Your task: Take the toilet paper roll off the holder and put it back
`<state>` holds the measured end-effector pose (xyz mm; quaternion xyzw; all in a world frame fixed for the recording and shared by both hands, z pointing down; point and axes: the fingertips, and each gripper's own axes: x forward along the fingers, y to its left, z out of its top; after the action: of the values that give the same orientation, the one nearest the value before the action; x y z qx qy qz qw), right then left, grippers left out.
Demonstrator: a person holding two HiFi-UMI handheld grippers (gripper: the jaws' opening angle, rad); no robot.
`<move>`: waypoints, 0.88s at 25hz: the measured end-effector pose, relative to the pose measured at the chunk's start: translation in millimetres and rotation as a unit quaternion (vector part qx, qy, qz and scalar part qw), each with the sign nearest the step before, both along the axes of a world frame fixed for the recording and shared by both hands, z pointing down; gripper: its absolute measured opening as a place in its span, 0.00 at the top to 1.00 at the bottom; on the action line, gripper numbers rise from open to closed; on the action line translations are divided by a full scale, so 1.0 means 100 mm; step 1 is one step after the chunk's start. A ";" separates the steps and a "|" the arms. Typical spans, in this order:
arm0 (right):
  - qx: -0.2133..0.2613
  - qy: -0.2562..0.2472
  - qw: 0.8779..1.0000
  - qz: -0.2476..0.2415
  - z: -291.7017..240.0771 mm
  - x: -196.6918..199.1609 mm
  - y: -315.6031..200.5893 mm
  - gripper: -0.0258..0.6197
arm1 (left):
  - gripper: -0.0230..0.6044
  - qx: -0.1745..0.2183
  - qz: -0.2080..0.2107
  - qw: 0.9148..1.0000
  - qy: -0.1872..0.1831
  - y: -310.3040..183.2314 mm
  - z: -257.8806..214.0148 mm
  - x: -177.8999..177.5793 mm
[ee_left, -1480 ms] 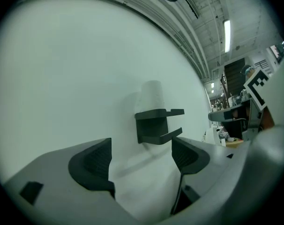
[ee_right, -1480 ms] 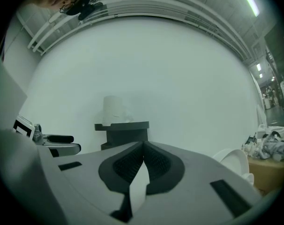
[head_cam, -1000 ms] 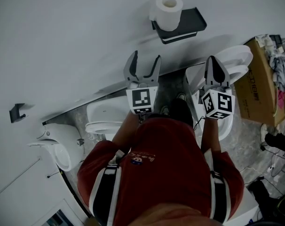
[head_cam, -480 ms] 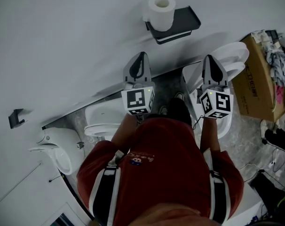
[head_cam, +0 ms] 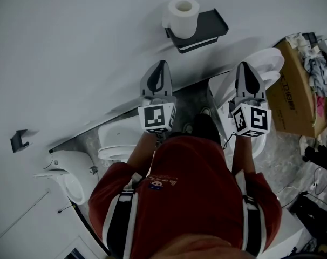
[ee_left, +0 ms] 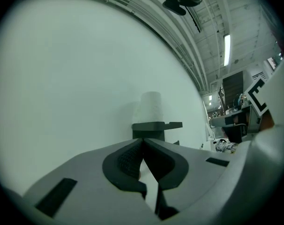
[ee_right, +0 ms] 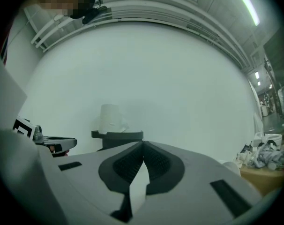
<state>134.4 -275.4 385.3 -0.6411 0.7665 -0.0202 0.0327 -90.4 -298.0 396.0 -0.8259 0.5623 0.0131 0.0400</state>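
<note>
While your left claw [head_cam: 162, 65] and right claw [head_cam: 245, 65] are both pinched together on nothing, the white toilet paper roll [head_cam: 181, 16] stands on end on the dark wall holder [head_cam: 209, 27], its long axis upright, open core facing up.

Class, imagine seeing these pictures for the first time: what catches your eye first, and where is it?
A white toilet paper roll stands upright on a dark holder on the pale wall, at the top of the head view. Below it the left claw and right claw, both shut and empty, point at that wall, above the red shirt of the person holding them.
</note>
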 end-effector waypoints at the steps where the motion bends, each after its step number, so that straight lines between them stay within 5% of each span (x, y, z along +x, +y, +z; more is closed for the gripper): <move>1: 0.002 0.003 1.000 0.001 -0.01 0.00 0.00 0.95 | 0.93 0.001 0.000 1.000 0.000 -0.01 0.00 0.00; 22: -0.006 0.006 1.000 0.006 0.06 0.00 -0.09 0.95 | 0.93 0.010 0.002 1.000 0.007 -0.10 -0.08 0.04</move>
<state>134.3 -284.1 391.1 -0.6462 0.7625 -0.0210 0.0242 -86.6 -307.9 387.7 -0.8267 0.5604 0.0246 0.0442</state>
